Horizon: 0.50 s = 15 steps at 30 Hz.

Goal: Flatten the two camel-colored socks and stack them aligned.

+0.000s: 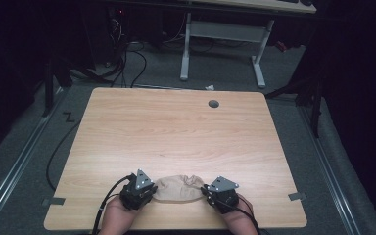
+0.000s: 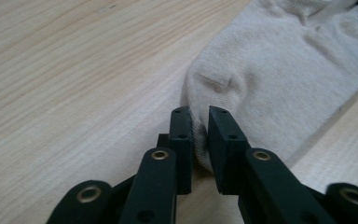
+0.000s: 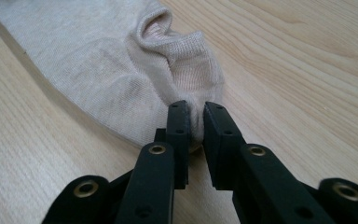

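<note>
A beige sock lies flat on the wooden table near its front edge, between my two grippers. My left gripper is at the sock's left end. In the left gripper view its jaws stand a little apart, with the rounded end of the sock loose between them. My right gripper is at the sock's right end. In the right gripper view its jaws are also slightly parted around a bunched fold of the sock. Both hands rest low at the table's front edge.
A grey cable hole sits near the table's far edge. Tape marks lie at the front corners. Beyond the table stand a white desk frame and floor cables.
</note>
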Each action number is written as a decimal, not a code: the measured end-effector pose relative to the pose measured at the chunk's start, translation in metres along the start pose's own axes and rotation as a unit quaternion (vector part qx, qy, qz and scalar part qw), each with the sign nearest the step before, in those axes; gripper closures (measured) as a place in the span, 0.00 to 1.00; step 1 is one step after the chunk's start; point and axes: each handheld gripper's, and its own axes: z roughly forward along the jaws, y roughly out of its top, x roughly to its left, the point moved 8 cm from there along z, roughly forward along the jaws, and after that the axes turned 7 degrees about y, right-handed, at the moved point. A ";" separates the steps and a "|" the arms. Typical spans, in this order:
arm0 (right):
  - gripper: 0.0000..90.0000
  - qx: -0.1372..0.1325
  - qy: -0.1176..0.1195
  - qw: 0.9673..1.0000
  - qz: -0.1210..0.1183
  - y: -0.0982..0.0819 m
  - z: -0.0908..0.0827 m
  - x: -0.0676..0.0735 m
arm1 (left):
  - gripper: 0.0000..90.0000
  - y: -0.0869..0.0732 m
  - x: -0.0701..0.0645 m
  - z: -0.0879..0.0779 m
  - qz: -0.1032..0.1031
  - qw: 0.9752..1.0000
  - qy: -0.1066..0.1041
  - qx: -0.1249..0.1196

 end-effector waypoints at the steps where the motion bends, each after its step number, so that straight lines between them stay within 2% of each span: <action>1: 0.88 -0.001 0.001 1.000 0.000 0.001 0.001 0.000 | 0.87 0.000 0.004 0.001 -0.006 1.000 0.002 -0.001; 6: 0.84 -0.013 0.005 1.000 0.010 0.004 0.001 -0.002 | 0.78 0.002 0.009 -0.001 -0.009 1.000 0.014 -0.010; 7: 0.82 -0.032 0.010 0.999 0.020 0.007 -0.003 -0.004 | 0.72 0.005 0.012 -0.004 -0.015 1.000 0.015 -0.022; 10: 0.80 -0.050 0.005 0.998 0.032 0.010 -0.010 -0.009 | 0.68 0.012 0.018 -0.010 -0.013 0.999 0.018 -0.040; 11: 0.79 -0.056 -0.001 0.998 0.034 0.011 -0.012 -0.012 | 0.66 0.015 0.022 -0.012 -0.011 0.999 0.023 -0.044; 15: 0.78 -0.068 -0.016 0.996 0.047 0.012 -0.019 -0.026 | 0.63 0.022 0.045 -0.019 -0.026 0.997 0.040 -0.060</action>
